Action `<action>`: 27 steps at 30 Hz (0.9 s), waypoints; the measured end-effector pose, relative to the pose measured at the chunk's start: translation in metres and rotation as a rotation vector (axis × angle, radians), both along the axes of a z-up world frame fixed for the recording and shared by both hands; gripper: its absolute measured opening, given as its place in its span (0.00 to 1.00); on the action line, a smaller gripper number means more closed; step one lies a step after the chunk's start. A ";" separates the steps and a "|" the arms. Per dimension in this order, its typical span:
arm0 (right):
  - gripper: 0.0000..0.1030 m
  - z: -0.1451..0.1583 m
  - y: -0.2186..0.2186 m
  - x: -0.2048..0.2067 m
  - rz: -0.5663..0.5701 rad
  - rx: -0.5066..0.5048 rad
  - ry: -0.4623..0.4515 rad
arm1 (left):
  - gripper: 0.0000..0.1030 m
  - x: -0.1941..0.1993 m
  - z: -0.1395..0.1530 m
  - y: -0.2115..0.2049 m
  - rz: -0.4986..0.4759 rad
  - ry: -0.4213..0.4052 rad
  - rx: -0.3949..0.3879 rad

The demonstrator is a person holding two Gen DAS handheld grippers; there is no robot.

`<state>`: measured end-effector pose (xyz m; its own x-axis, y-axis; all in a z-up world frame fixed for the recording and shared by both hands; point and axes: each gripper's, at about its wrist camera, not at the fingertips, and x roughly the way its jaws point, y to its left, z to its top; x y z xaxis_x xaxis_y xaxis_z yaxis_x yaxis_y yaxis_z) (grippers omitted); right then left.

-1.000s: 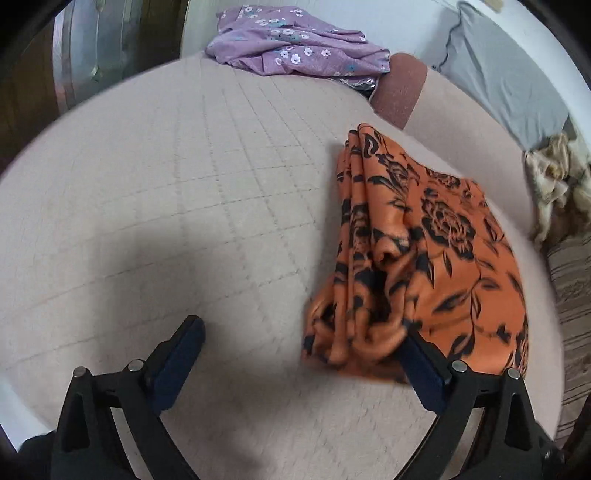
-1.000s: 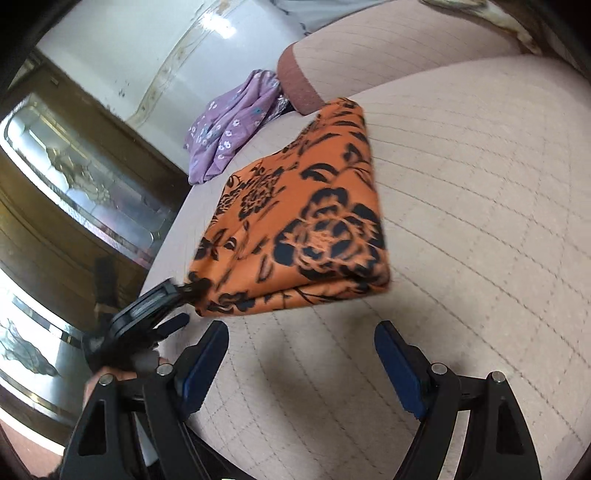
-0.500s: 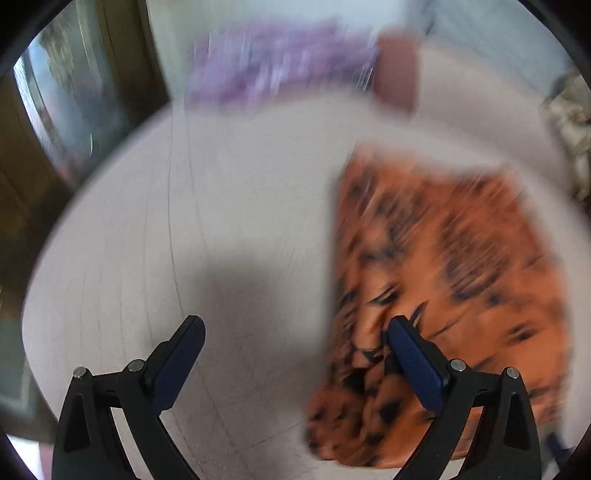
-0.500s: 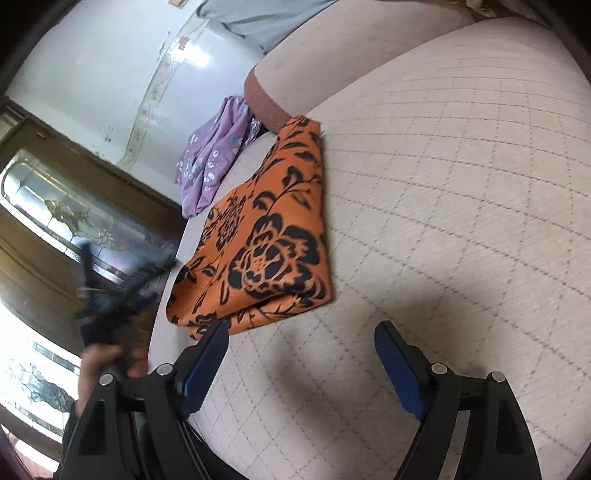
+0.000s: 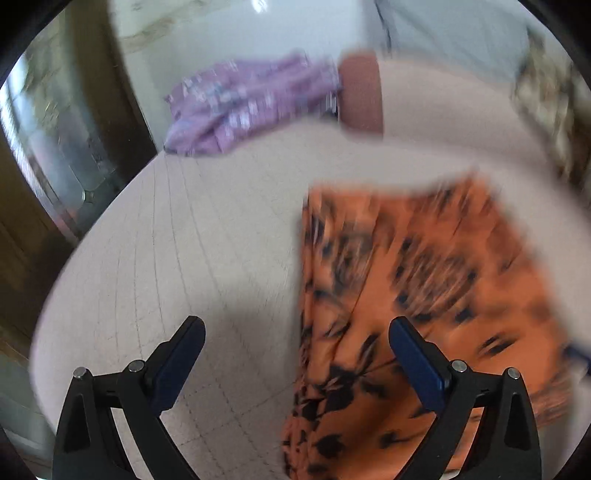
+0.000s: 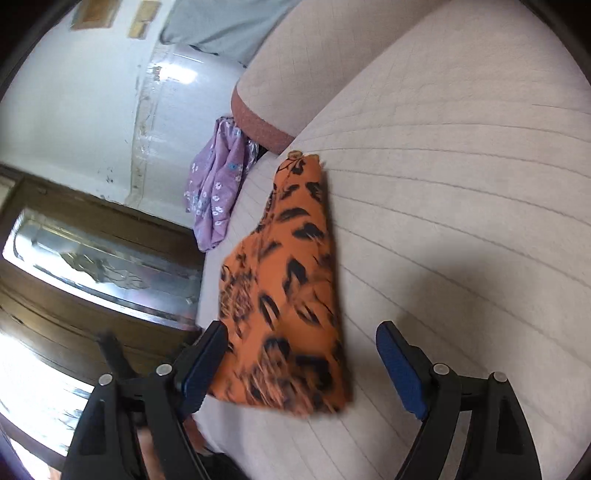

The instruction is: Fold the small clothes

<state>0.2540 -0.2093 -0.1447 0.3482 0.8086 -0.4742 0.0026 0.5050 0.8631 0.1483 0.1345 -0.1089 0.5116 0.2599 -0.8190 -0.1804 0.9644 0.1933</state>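
A folded orange cloth with black flowers (image 5: 417, 291) lies flat on the beige quilted cushion (image 5: 184, 240). It also shows in the right wrist view (image 6: 288, 295). My left gripper (image 5: 295, 354) is open and empty, above the cloth's near left edge, its right finger over the cloth. My right gripper (image 6: 303, 365) is open and empty, just above the cloth's near end. A purple flowered garment (image 5: 243, 103) lies crumpled at the cushion's far edge; it shows in the right wrist view too (image 6: 218, 184).
A rust-ended bolster (image 6: 262, 122) lies beside the purple garment. A grey pillow (image 6: 225, 26) leans at the back. A dark wooden cabinet with glass panels (image 6: 92, 266) stands past the cushion's left edge. A white wall (image 6: 85, 92) is behind.
Both grippers have let go of the orange cloth's area and drawn back and swung; the cloth stays folded on the cushion. The left view is blurred by motion.
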 end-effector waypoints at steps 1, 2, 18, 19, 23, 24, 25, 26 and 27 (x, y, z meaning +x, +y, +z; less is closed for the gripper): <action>0.83 -0.006 0.007 0.008 0.021 0.032 0.033 | 0.98 -0.001 -0.011 0.001 -0.005 0.024 -0.005; 0.83 -0.013 0.015 0.019 0.043 0.049 0.069 | 0.98 -0.007 -0.013 0.004 0.003 -0.007 -0.021; 0.76 0.025 0.048 0.036 0.084 -0.171 -0.072 | 1.00 -0.012 -0.025 0.023 0.021 -0.087 -0.182; 0.78 0.025 0.048 0.044 0.069 -0.165 -0.065 | 1.00 -0.012 -0.026 0.024 0.020 -0.090 -0.192; 0.73 -0.019 0.065 0.081 0.100 -0.134 0.103 | 1.00 -0.008 -0.030 0.029 0.017 -0.092 -0.231; 0.44 -0.028 0.073 0.084 0.123 -0.126 0.130 | 1.00 -0.008 -0.031 0.032 0.018 -0.089 -0.250; 0.41 -0.023 0.081 0.082 0.143 -0.156 0.098 | 1.00 -0.008 -0.031 0.034 0.018 -0.088 -0.262; 0.38 -0.009 0.090 0.078 0.157 -0.225 0.028 | 1.00 -0.007 -0.032 0.036 0.020 -0.085 -0.273; 0.36 0.004 0.098 0.072 0.168 -0.277 -0.027 | 1.00 -0.006 -0.033 0.036 0.020 -0.084 -0.282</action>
